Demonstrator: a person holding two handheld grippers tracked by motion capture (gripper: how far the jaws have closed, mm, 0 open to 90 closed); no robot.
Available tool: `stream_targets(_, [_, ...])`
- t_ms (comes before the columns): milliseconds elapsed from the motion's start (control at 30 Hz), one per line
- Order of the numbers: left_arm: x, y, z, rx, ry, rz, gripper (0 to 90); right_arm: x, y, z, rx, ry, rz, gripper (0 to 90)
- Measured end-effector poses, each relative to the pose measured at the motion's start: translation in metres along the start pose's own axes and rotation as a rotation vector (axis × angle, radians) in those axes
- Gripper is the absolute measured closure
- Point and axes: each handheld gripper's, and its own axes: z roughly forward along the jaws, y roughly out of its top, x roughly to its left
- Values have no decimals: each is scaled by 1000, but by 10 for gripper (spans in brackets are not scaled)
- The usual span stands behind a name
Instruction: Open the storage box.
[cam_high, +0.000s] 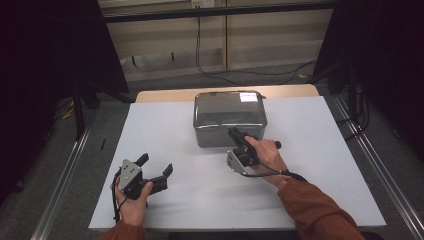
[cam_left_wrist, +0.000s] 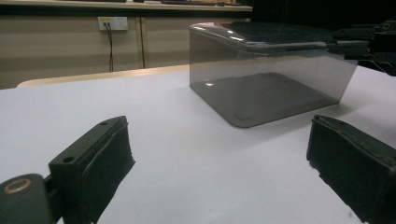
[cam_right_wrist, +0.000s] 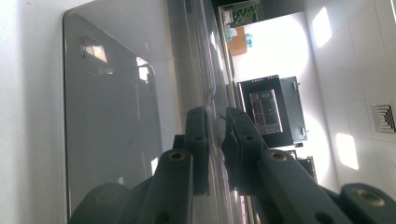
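Observation:
A smoky see-through plastic box (cam_high: 230, 117) with a lid stands at the middle back of the white table. At the box's front edge, my right gripper (cam_high: 235, 134) is turned on its side and shut on the lid's rim. The right gripper view has the two jaws (cam_right_wrist: 215, 126) pinched on that thin rim (cam_right_wrist: 205, 70), with the box wall (cam_right_wrist: 112, 116) to their left. My left gripper (cam_high: 156, 164) rests low at the table's front left, open and empty. In its own view the jaws (cam_left_wrist: 219, 140) stand wide apart, facing the box (cam_left_wrist: 266, 79) and the right gripper (cam_left_wrist: 369, 42).
The white board (cam_high: 310, 165) lies on a wooden tabletop (cam_high: 165, 95) whose edge shows at the back. Metal rails (cam_high: 65, 175) run along both sides on the floor. Cables (cam_high: 240, 72) trail across the floor behind, below a wall socket (cam_left_wrist: 113, 22).

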Motion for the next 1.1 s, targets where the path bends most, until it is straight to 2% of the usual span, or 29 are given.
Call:
stream_targets(233, [3, 1, 1, 8, 1, -4, 62, -1, 0, -1, -3, -15, 3, 808])
stream_targets(367, [5, 3, 2, 9, -36, -3, 60, -2, 0, -1, -4, -24, 0, 808])
stream_targets(533, [6, 5, 3, -2, -45, -5, 54, -3, -1, -1, -4, -26, -3, 802])
stream_targets(600, [6, 7, 4, -1, -69, -17, 47, -4, -1, 0, -6, -31, -6, 801])
stream_targets(633, [5, 9, 5, -7, -74, -14, 42, -5, -1, 0, -4, -31, -8, 802])
stream_targets(700, [2, 11, 7, -14, -56, 14, 37, -6, 0, 0, -4, -38, -7, 802])
stream_targets(800, [1, 14, 11, -20, -49, 19, 34, -8, 0, 1, -3, -42, -3, 800])
stream_targets(900, [0, 16, 15, -29, -66, 7, 25, -10, -1, 1, -6, -47, 6, 798])
stream_targets(967, [0, 17, 18, -24, -65, 26, 24, -10, -1, 1, -5, -46, 13, 797])
stream_targets(1100, [-2, 19, 25, -20, -75, 36, 21, -12, -1, 2, -5, -46, 21, 797])
